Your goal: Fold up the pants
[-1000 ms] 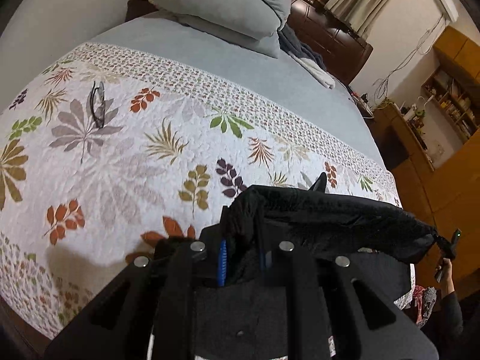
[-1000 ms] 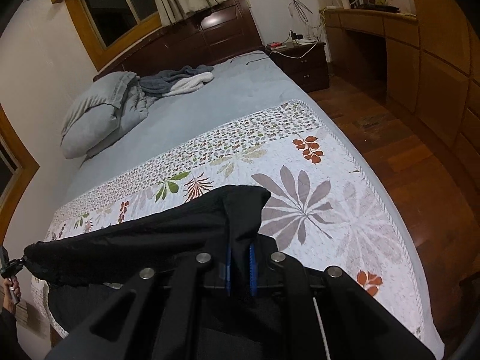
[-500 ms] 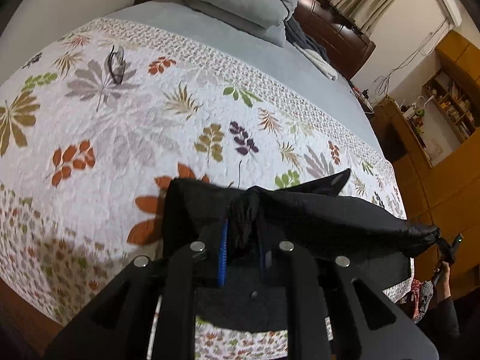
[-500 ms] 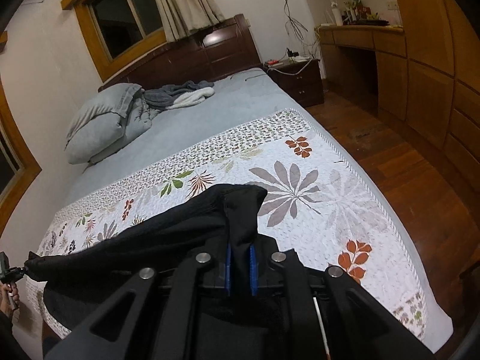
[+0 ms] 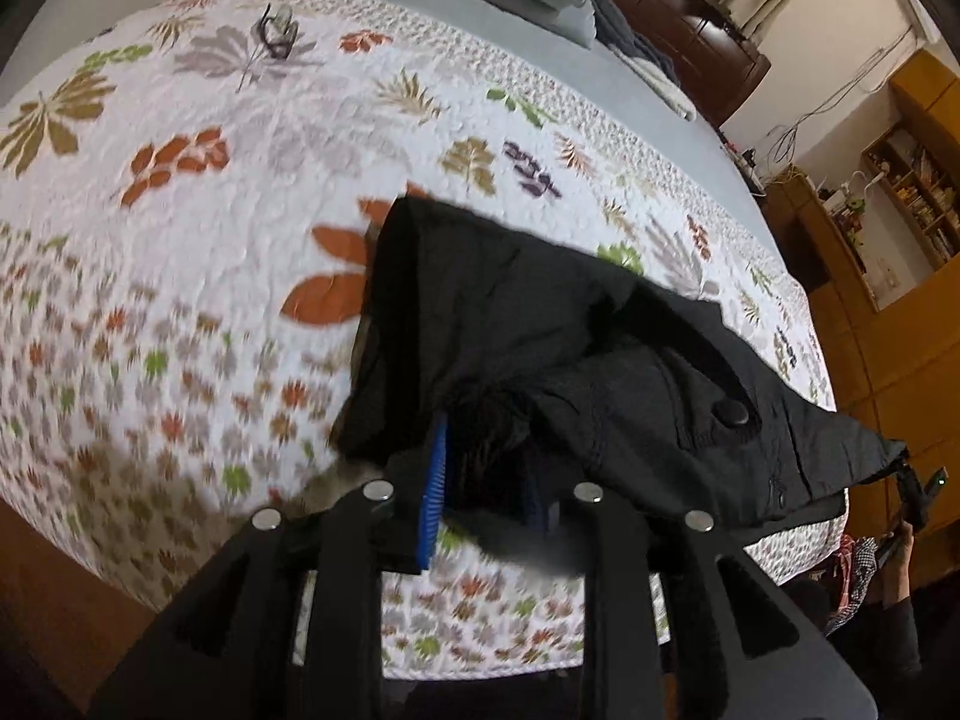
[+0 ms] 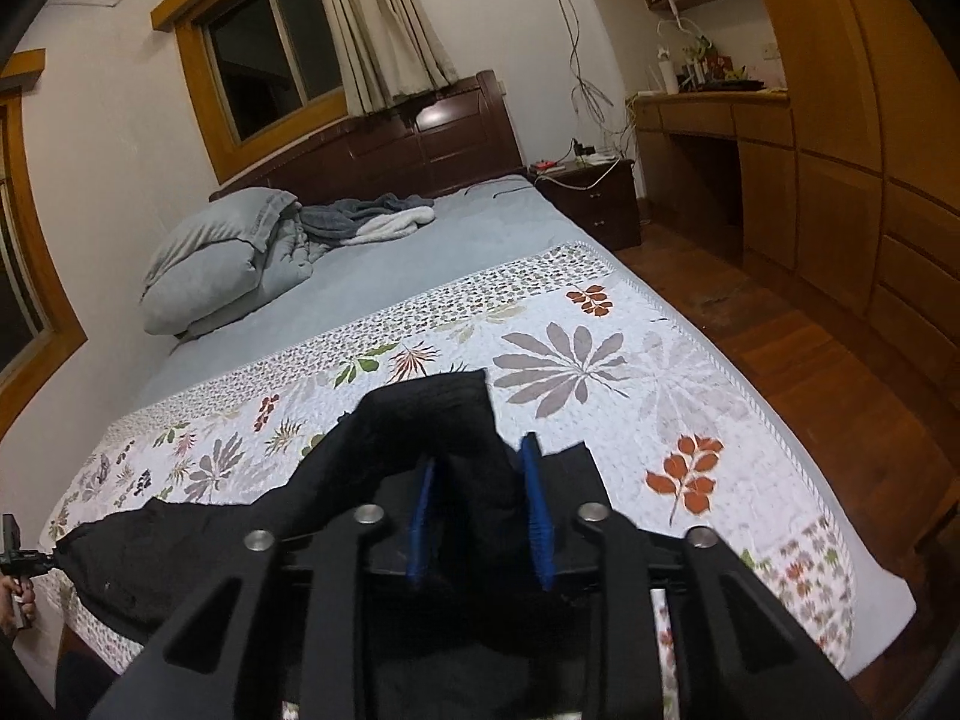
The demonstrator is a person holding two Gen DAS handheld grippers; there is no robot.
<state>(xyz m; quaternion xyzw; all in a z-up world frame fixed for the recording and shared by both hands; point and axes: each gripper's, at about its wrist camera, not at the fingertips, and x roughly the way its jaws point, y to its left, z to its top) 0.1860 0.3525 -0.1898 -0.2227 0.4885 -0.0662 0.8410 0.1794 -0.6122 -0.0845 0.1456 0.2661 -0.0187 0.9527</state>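
Black pants [image 5: 540,330] lie across the foot of the leaf-print quilt [image 5: 180,210], stretched between my two grippers. My left gripper [image 5: 486,474] has its blue pads apart, with a bunch of the pants' fabric still lying between them. My right gripper [image 6: 480,510] also stands with its blue pads apart, and a fold of the pants [image 6: 444,420] sits loosely between them. The pants reach left toward the other gripper [image 6: 18,558] at the quilt's edge.
Eyeglasses [image 5: 276,30] lie on the quilt near the far left. Grey pillows [image 6: 216,258] and a crumpled blanket [image 6: 372,216] sit by the dark headboard. Wooden floor [image 6: 810,360], a nightstand [image 6: 588,192] and cabinets are to the right of the bed.
Both grippers have lowered the pants onto the quilt and opened; the pads that pinched the fabric now stand apart. The left view has swung down toward the bed's foot.
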